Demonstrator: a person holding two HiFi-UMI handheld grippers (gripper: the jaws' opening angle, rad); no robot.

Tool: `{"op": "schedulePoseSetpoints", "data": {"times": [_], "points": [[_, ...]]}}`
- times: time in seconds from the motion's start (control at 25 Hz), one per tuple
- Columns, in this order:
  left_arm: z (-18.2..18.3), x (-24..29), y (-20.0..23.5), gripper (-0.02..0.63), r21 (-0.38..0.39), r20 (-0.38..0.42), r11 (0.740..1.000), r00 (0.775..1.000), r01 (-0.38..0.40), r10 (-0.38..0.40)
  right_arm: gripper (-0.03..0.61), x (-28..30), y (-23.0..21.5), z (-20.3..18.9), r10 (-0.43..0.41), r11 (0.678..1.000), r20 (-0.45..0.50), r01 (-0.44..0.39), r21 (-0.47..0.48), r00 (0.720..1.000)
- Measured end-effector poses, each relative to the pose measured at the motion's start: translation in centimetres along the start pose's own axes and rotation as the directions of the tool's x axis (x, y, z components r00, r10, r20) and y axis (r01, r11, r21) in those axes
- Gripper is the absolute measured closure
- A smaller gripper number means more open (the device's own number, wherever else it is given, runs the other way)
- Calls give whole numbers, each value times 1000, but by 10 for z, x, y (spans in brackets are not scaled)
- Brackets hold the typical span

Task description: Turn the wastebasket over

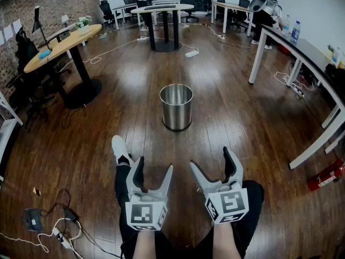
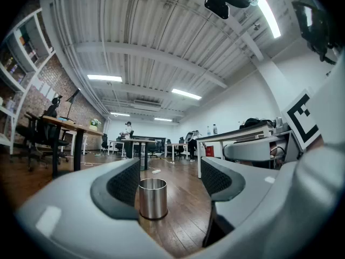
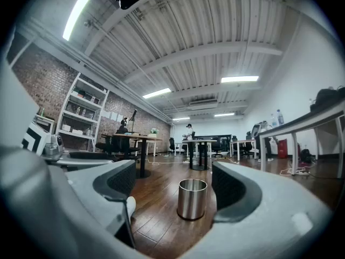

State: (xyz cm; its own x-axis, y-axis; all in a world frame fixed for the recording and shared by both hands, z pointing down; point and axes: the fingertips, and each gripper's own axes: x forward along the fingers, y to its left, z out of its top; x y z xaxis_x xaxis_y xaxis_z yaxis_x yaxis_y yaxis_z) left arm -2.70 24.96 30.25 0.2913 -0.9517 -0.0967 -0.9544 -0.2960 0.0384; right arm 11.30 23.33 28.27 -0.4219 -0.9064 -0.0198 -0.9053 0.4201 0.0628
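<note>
Dark wood floor [image 1: 226, 117]. Brick wall [image 1: 54, 7] L of round table [image 1: 161, 7]; long desk [image 1: 302, 50] R of it; strip lights [image 2: 186, 94] overhead.

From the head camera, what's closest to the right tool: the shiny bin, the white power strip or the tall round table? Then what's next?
1. Wastebasket, just ahead of the right tool.
2. White power strip, on the floor beyond.
3. Round table, farthest back.
</note>
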Motion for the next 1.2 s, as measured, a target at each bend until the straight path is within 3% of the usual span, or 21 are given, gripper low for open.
{"op": "schedulePoseSetpoints", "data": {"times": [0.28,0.76,1.2], "points": [[2,46,48,247,-17,14,1000,1000,-4,4,151,68,13,-3,35,999,4,-35,-3,999],[-11,114,46,247,-33,-8,999,1000,-8,8,152,123,-36,-10,67,998,-5,-67,7,998],[4,177,55,247,-21,14,999,999,-33,33,152,165,-69,20,131,991,52,-130,-31,990]]}}
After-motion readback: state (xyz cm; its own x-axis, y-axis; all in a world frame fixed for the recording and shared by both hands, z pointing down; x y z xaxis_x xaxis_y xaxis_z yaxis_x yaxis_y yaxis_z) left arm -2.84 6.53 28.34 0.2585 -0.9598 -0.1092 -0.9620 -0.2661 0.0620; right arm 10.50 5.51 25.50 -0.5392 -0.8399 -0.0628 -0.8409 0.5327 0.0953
